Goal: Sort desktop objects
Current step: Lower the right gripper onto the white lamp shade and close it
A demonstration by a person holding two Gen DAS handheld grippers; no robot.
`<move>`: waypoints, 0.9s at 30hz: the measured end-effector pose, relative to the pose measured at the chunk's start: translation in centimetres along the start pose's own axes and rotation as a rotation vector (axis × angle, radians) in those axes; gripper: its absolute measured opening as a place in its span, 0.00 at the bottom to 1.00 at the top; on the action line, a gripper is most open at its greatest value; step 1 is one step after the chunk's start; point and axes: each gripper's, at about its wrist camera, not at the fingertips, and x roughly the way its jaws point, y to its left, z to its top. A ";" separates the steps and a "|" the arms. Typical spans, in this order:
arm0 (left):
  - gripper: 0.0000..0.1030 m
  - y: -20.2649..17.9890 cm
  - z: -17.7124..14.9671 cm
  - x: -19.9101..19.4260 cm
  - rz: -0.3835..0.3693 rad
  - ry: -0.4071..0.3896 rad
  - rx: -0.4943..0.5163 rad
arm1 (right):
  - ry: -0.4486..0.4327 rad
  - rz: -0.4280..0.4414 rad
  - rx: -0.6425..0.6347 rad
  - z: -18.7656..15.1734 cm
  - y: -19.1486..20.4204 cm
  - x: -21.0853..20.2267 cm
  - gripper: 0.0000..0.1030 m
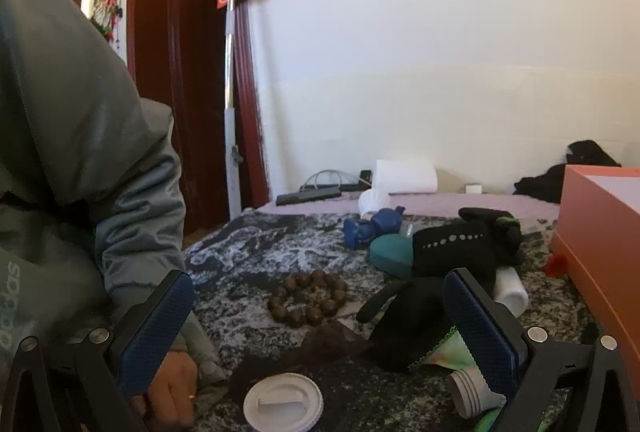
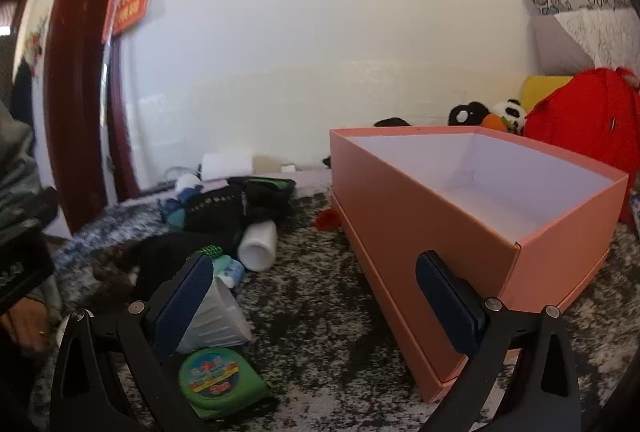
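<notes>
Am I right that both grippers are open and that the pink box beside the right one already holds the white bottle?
Not quite: the right wrist view shows the pink box empty; the white bottle lies on the table outside it. Both grippers are indeed open.

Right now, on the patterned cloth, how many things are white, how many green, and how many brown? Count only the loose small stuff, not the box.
White: 3, the bottle, the round lid, the crushed paper cup.
Green: 2, the round tin, the teal case.
Brown: 1, the bead bracelet.
Total: 6.
</notes>
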 end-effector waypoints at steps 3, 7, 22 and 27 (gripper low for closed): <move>1.00 -0.2 -0.1 -0.6 0.042 -0.033 0.000 | 0.003 0.058 0.038 -0.2 -0.6 -0.4 1.00; 1.00 -0.1 -0.2 -1.1 0.062 -0.064 -0.007 | 0.040 0.030 -0.001 0.1 -0.3 0.3 1.00; 1.00 4.2 -2.5 3.4 0.065 0.114 -0.053 | 0.145 0.008 -0.148 0.8 2.0 2.2 1.00; 1.00 2.2 -2.6 4.9 0.090 0.044 0.080 | 0.181 -0.044 -0.184 0.6 3.0 3.4 1.00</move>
